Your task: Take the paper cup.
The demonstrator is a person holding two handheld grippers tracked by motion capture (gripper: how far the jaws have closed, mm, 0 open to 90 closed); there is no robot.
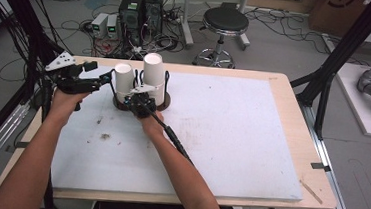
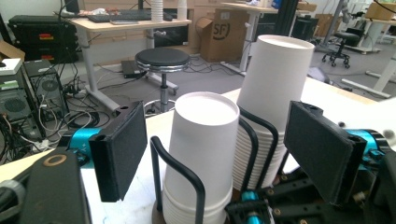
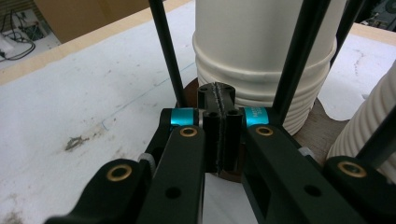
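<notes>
Two stacks of upside-down white paper cups stand in a black wire holder [image 1: 166, 80] on a round brown base [image 1: 119, 104] at the far left of the table. The shorter stack [image 1: 123, 79] is left of the taller stack [image 1: 153, 74]. My left gripper [image 1: 106, 76] is raised just left of the shorter stack, open, with its pads either side of that stack [image 2: 201, 154] but apart from it. My right gripper [image 1: 141, 101] is low in front of the holder, shut with nothing between the jaws. Its tip [image 3: 215, 100] is at the brown base [image 3: 322, 130], against a cup stack [image 3: 261, 42].
A white mat [image 1: 232, 128] covers the wooden table [image 1: 314, 170], with small dirt marks [image 1: 104, 136] near the left. Beyond the far edge are a black stool [image 1: 225, 22] and computer towers [image 1: 140, 10] with cables. Black frame posts [image 1: 346, 47] flank the table.
</notes>
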